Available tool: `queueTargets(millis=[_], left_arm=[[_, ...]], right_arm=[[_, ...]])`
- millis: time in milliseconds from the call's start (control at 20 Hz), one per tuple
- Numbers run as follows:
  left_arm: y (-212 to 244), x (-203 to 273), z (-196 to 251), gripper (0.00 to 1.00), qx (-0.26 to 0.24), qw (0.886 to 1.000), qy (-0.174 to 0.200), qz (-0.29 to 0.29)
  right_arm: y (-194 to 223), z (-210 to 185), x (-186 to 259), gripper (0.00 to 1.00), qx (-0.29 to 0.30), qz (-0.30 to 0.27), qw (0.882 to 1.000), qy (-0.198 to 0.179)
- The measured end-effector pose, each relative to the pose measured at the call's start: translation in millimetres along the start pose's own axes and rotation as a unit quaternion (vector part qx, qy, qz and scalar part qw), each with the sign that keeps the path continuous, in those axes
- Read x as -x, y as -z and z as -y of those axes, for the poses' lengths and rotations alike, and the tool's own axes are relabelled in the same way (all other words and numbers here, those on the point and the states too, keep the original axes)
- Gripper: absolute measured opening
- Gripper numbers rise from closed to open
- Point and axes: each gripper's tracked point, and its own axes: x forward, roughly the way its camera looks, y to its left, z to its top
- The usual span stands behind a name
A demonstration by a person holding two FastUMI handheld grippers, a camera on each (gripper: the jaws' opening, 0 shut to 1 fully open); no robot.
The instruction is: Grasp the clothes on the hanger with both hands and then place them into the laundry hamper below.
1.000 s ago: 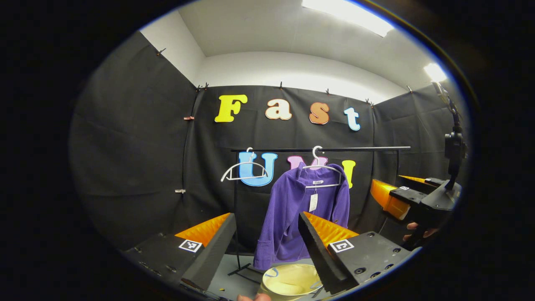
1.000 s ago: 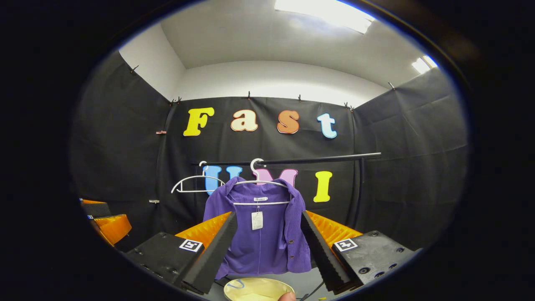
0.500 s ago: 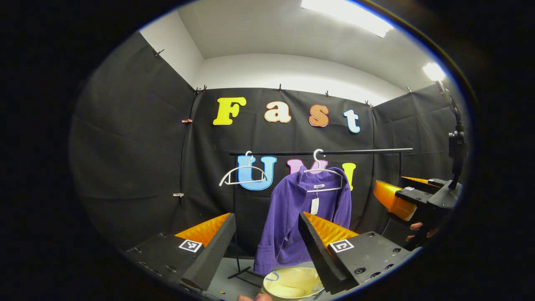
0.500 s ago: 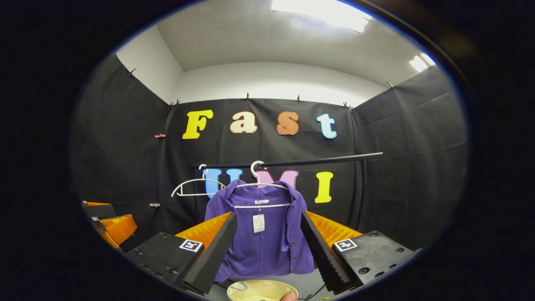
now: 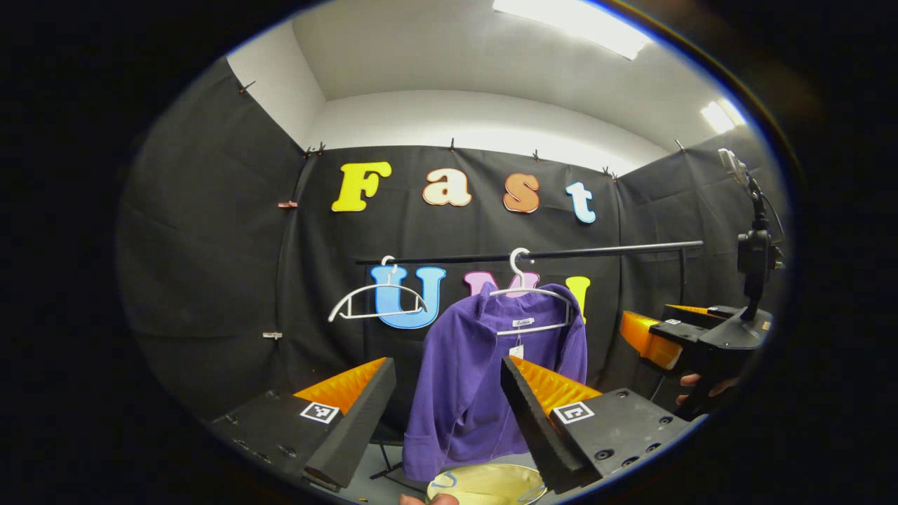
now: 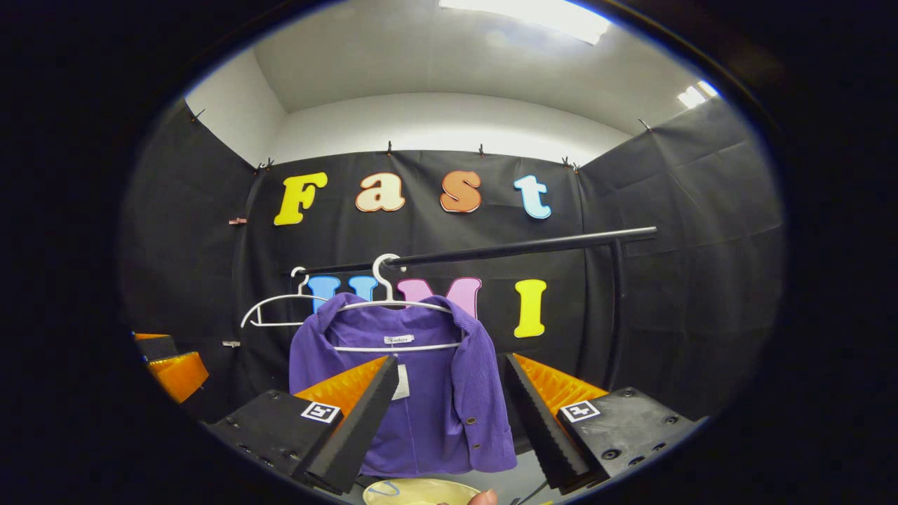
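A purple shirt (image 5: 466,379) (image 6: 435,393) hangs on a white hanger (image 5: 530,294) (image 6: 389,308) from a black rail (image 5: 547,254) (image 6: 505,249). Below it stands a pale yellow laundry hamper (image 5: 487,484) (image 6: 414,492), cut off at the bottom edge. My left gripper (image 5: 449,375) is open, short of the shirt, with nothing between its fingers. My right gripper (image 6: 449,375) is open too, aimed at the shirt's front. In the left gripper view the right gripper (image 5: 659,337) appears far right, held by a hand (image 5: 701,384). In the right gripper view the left gripper (image 6: 172,368) appears at the far left.
An empty white hanger (image 5: 375,301) (image 6: 270,312) hangs on the rail left of the shirt. The rail's black upright (image 6: 616,308) stands at the right. Black cloth walls close the booth on three sides. A fingertip (image 6: 483,498) shows at the bottom edge.
Both grippers have come nearer the shirt, which looks larger and has shifted left in both views. The hamper has slid lower in both views. Both grippers stay open.
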Motion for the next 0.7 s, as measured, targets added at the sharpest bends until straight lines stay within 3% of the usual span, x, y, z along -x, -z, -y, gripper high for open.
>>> queueTargets(millis=[300, 700], left_arm=[[23, -83, 30, 0.95, -0.012, 1.0, -0.008, 0.0], [52, -168, 30, 0.95, -0.039, 0.997, -0.074, -0.006]], right_arm=[[36, 13, -79, 0.98, 0.002, -0.004, 1.0, -0.012], [87, 9, -165, 0.98, -0.016, -0.024, 0.999, -0.028]])
